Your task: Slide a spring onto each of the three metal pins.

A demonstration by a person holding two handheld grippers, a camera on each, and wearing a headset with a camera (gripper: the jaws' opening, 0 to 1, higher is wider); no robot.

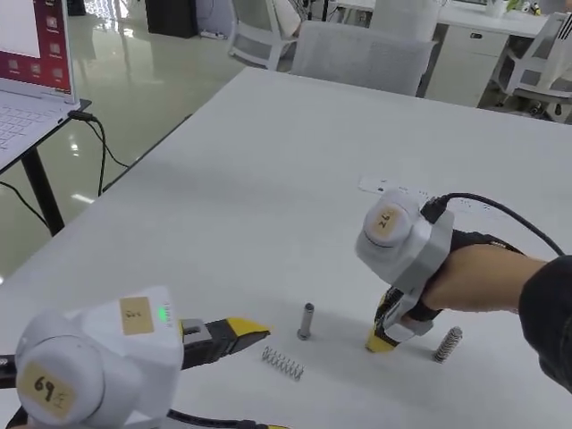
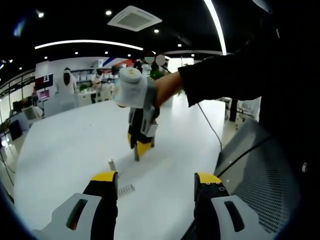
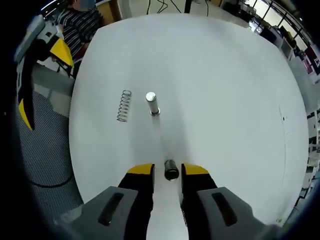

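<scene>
Right tool [image 3: 167, 169] pinches a ribbed steel spring [image 3: 171, 172] end-down on the smooth white desk [image 3: 225, 100], just right of the bare, polished upright pin [image 3: 152, 103]; left tool [image 2: 156, 179] hangs released, left of that pin. By my reading the pin is not yet sleeved, with a loose spring [image 3: 123, 105] lying near it. A coiled piece [image 1: 448, 344] farther right of the pin may be finished, though it is too small to tell.
</scene>
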